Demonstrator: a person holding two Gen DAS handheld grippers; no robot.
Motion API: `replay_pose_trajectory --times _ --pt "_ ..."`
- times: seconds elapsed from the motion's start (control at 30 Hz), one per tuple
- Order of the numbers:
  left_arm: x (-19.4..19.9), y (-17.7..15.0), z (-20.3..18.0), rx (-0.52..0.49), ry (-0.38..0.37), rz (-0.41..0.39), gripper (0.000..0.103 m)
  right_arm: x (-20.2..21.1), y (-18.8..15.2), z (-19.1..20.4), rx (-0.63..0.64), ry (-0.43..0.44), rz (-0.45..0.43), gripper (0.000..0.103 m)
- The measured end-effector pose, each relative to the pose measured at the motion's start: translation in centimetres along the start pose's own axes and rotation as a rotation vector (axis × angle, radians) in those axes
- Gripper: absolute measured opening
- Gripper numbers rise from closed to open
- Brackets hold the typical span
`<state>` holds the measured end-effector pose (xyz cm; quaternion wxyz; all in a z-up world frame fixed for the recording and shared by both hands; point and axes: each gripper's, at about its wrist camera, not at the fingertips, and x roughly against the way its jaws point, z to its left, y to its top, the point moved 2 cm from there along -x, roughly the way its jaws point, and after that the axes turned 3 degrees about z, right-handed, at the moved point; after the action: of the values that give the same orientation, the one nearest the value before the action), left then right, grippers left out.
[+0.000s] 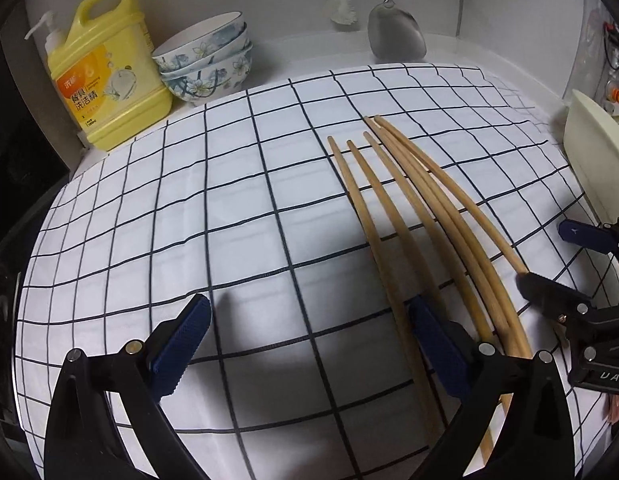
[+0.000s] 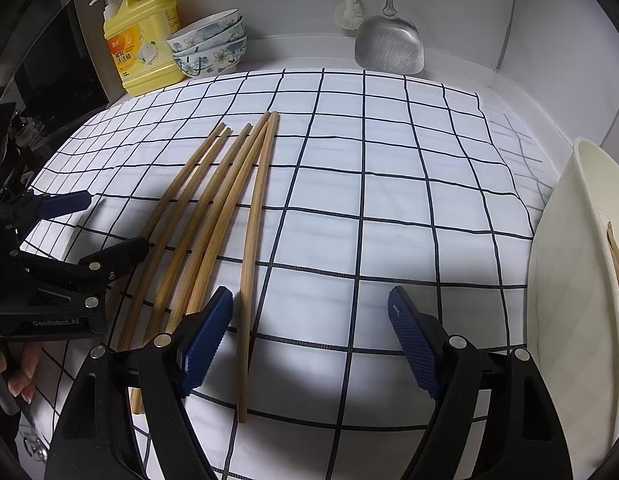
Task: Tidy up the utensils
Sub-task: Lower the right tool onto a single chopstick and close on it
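1. Chopsticks (image 2: 213, 216), five wooden ones, lie fanned on the checked cloth (image 2: 389, 184), their far tips close together near the middle and their near ends spread toward me.
2. A few more chopsticks (image 2: 617, 256) already rest inside the cream tub (image 2: 565, 280) at the right edge, so I judge the job partly done: loose sticks are being gathered into that tub.
3. The right gripper (image 2: 309, 332) hovers with its blue pads wide apart and nothing between them; the rightmost stick lies just beside its left pad.
4. The left gripper (image 1: 309, 344) also stands apart and empty, with one pad just above the leftmost stick.
5. Next, I reckon, a gripper must come down astride a single stick and pinch it without dragging its neighbours, which lie very close.
6. Around: a white counter against a white wall, a yellow dish-soap jug (image 2: 145, 40), stacked floral bowls (image 2: 209, 44), a hanging steel spatula (image 2: 389, 46) and a white brush (image 2: 351, 4).
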<state>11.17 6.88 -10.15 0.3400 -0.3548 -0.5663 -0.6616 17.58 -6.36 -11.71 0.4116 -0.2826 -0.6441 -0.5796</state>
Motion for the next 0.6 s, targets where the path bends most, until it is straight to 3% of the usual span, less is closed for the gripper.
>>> replay_pose_trajectory --times 0.23,0.37,0.47,0.57,0.6 --pt "-0.1 -0.1 1.2 0.058 0.005 -0.006 0.097 -0.2 -0.1 0.4 0.021 -0.025 -0.014 0.076" --pt "0.2 0.0 0.4 0.033 0.045 -0.040 0.096 -0.2 -0.2 1.0 0.048 -0.018 -0.030 0.075" --pt "0.4 -0.2 0.4 0.050 -0.011 -0.047 0.081 -0.1 -0.1 1.3 0.059 -0.001 -0.040 0.064" --pt "0.6 -0.4 0.1 0.065 -0.047 -0.054 0.068 0.0 0.0 1.6 0.063 -0.003 -0.053 0.042" --pt "0.7 -0.5 -0.1 0.064 -0.052 -0.060 0.062 0.1 0.0 1.6 0.064 -0.003 -0.055 0.028"
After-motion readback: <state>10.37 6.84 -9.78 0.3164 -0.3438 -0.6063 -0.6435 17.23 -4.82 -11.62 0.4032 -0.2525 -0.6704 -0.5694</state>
